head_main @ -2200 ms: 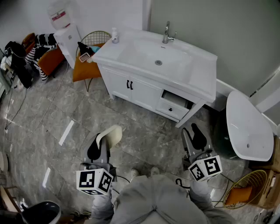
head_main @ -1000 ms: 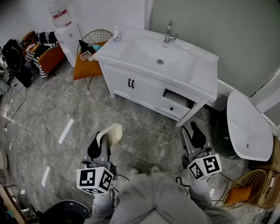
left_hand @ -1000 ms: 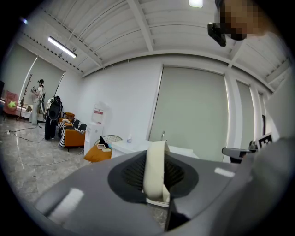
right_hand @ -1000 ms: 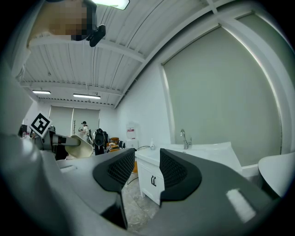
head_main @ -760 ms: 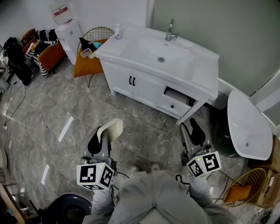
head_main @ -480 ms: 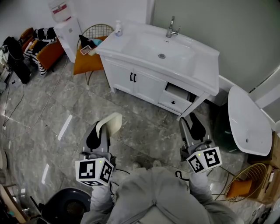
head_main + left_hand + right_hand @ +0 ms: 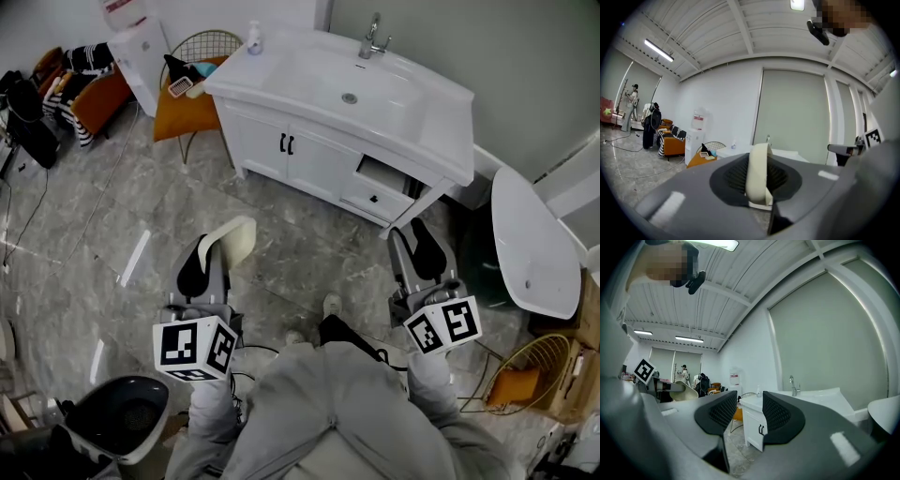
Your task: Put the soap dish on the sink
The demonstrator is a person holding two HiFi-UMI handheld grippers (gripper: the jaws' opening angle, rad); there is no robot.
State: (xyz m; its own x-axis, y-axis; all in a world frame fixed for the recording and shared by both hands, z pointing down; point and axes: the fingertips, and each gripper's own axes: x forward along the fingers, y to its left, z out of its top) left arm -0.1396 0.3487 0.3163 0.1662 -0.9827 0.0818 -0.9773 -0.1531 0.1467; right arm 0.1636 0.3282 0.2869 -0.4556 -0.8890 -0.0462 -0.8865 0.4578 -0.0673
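Left gripper (image 7: pixel 208 264), above a dark bin (image 7: pixel 117 412) that has come further into view at the bottom left, pinches the cream soap dish (image 7: pixel 232 242) on edge. The dish is well apart from the sink (image 7: pixel 412 103) at upper centre, which now sits higher in the frame. Right gripper (image 7: pixel 420 255), lower right, holds its jaws slightly spread and empty.
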